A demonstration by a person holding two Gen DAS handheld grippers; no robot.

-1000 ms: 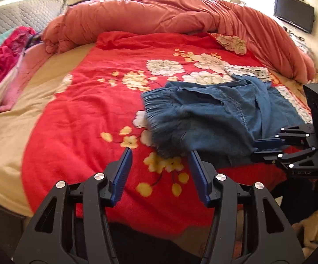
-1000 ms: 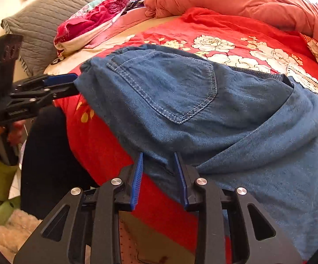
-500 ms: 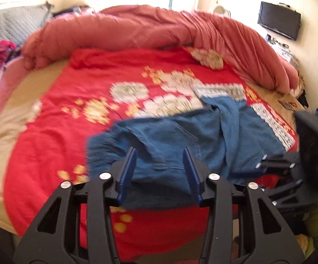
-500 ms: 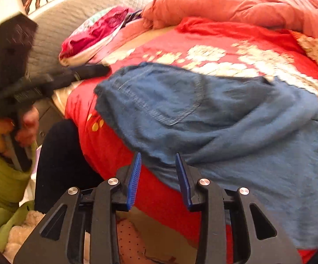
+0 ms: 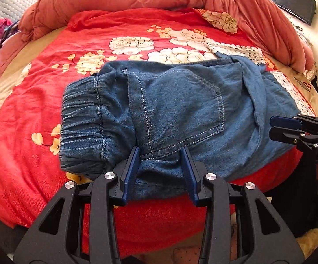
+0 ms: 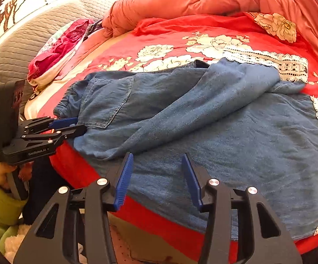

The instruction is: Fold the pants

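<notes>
We have the blue denim pants with the elastic waistband [image 5: 159, 114] lying across the near edge of the red floral bedspread [image 5: 48, 101], partly doubled over, one loose flap thrown diagonally over the rest. We judge the fold roughly half done. Our left gripper [image 5: 160, 151] is spread wide, its blue pads straddling the near hem below the back pocket, clamping nothing. Our right gripper [image 6: 156, 158] is likewise released, hovering over the leg fabric. Next we must pinch the near edge with both tongs and carry it across squarely. The far leg ends are buried under the flap, and how many layers lie beneath our left pads we cannot tell.
</notes>
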